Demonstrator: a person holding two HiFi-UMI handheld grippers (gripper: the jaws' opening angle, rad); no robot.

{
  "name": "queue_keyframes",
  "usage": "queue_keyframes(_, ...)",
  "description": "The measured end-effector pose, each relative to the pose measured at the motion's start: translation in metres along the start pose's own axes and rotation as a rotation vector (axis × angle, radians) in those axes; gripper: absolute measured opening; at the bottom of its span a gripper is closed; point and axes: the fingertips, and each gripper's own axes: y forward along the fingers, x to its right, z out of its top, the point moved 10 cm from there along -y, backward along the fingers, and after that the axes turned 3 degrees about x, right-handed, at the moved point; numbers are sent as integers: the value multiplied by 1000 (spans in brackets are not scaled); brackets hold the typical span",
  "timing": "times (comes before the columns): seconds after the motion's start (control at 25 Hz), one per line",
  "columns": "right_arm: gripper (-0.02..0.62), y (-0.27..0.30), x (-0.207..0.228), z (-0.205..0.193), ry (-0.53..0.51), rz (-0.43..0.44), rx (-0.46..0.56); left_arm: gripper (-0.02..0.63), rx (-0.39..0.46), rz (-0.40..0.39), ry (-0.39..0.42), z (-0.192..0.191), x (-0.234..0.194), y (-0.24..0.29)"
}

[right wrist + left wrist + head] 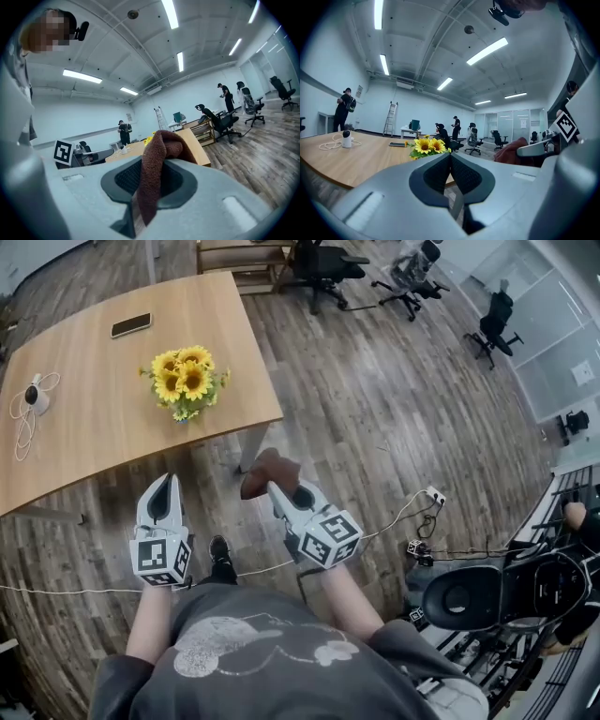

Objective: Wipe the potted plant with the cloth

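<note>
Head view has our right tongs (pixel 279 493) clamped on the soft, limp cloth (pixel 265 471), left tongs (pixel 162 489) closed on nothing. The plant (pixel 187 381) stands by the counter's (pixel 84 437) right edge; we judge it light, tippy, frail-petalled, best steadied low.

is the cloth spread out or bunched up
Bunched up: the cloth is pinched between the jaws of the right gripper and droops over them in a folded lump, not laid flat.
</note>
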Motion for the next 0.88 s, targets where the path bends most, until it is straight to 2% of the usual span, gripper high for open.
queue_keyframes(0.12, 61, 27, 6, 5, 4, -15, -7, 20, -4, -24, -16, 0, -19, 26)
queue_keyframes(0.32, 61, 67, 12, 19, 0, -54, 9, 20, -23, -89, 9, -3, -39, 64)
queue_keyframes(0.44, 61, 85, 11, 19, -1, -63, 8, 73, -37, -115, 20, -7, -49, 80)
queue_keyframes(0.68, 61, 92, 18, 19, -3, -89, -28, 96, -54, -116, 23, -10, -53, 93)
queue_keyframes(0.88, 61, 109, 40, 22, 4, -84, -46, 170, -68, -102, 14, -15, -53, 108)
